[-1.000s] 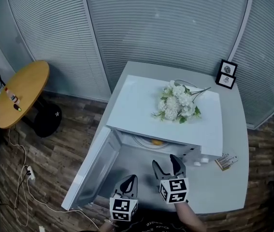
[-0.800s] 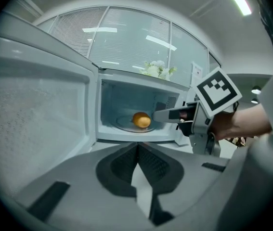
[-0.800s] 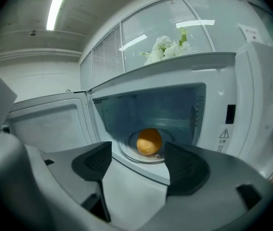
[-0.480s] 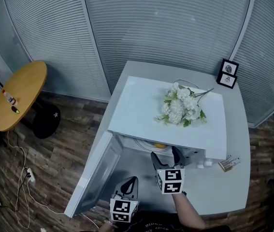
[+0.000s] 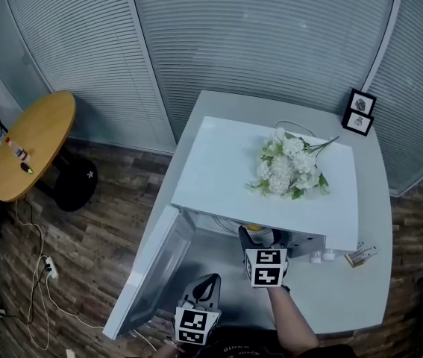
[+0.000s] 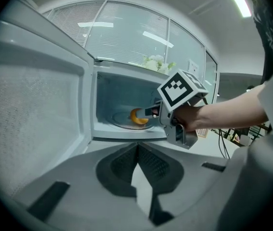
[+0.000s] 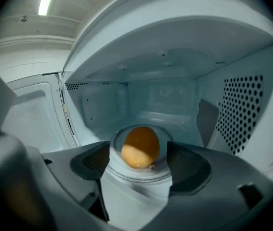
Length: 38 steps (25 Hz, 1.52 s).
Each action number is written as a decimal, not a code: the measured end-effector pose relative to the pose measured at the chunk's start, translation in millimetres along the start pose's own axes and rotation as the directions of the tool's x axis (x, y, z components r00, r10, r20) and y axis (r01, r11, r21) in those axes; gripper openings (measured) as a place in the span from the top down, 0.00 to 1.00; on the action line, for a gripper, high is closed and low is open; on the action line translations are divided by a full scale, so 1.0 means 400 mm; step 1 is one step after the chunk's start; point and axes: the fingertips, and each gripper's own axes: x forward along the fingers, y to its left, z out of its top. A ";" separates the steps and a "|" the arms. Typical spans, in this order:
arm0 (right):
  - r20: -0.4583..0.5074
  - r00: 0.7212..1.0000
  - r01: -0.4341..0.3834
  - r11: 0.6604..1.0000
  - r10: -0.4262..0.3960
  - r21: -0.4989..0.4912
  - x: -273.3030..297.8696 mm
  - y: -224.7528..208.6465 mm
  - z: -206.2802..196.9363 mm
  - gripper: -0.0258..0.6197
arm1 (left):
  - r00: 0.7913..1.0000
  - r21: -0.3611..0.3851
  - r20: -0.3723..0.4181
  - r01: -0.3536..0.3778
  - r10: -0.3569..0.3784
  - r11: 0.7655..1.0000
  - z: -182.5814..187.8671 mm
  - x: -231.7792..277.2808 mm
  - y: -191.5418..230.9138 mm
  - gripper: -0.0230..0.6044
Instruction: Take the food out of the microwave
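Observation:
A round orange food item (image 7: pixel 140 147) lies on the glass turntable (image 7: pixel 138 174) inside the white microwave (image 5: pixel 271 200), whose door (image 5: pixel 148 274) hangs open to the left. My right gripper (image 7: pixel 139 153) reaches into the cavity, its jaws wide open on either side of the food, and the pads do not touch it. From the left gripper view the right gripper (image 6: pixel 148 112) shows with its tips next to the orange food (image 6: pixel 137 117). My left gripper (image 5: pixel 207 283) waits in front of the opening, shut and empty (image 6: pixel 137 147).
A bunch of white flowers (image 5: pixel 292 166) lies on top of the microwave. Two small picture frames (image 5: pixel 360 114) and a small box (image 5: pixel 362 256) stand on the grey counter. A round wooden table (image 5: pixel 32 144) and floor cables (image 5: pixel 39 267) are to the left.
My right gripper has moved forward into the microwave opening, closer to the food. The left gripper has stayed about where it was.

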 end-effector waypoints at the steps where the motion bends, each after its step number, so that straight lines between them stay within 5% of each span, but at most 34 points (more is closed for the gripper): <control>1: -0.005 1.000 0.004 1.000 -0.004 -0.001 0.006 -0.004 -0.001 0.41 | 1.000 -0.001 -0.001 0.002 -0.002 1.000 0.000 0.001 -0.002 0.95; 22: -0.109 0.994 -0.019 0.996 0.010 -0.082 0.090 -0.002 -0.037 0.43 | 0.998 -0.017 -0.039 -0.048 0.047 0.999 -0.038 -0.017 0.030 0.95; 38: -0.044 0.998 -0.040 0.995 0.036 -0.091 0.024 0.011 0.005 0.46 | 0.997 -0.032 -0.028 -0.076 0.075 0.997 -0.051 -0.037 0.016 0.95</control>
